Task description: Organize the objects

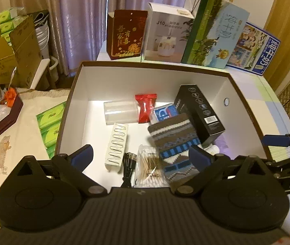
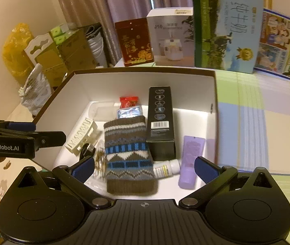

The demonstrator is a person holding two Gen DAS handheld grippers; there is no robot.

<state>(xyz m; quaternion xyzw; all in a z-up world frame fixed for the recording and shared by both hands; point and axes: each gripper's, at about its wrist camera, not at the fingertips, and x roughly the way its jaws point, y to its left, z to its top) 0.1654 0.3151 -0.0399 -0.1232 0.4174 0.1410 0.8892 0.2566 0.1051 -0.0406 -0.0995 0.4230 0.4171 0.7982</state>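
Purple curtains (image 1: 77, 20) hang behind cardboard cartons (image 1: 16, 49) at left; a row of upright printed boxes, among them a humidifier box (image 1: 167, 34), lines the counter (image 2: 257, 122).

We looked into white-lined box (image 2: 213, 94) from right wrist. Our right gripper (image 2: 144, 168) stood wide apart, nothing between blue pads (image 2: 83, 168). Knit pouch (image 2: 128, 155) lay at centre. Black carton (image 2: 159, 122) sat at its 1 o'clock, touching. Lilac tube (image 2: 190, 161) lay at 3 o'clock, small white bottle (image 2: 166, 168) between them. Red sachet (image 2: 128, 102) at 12 o'clock. Cream hair clip (image 2: 81, 136) at 9 o'clock. Our left gripper (image 2: 12, 140) entered at far 9 o'clock.
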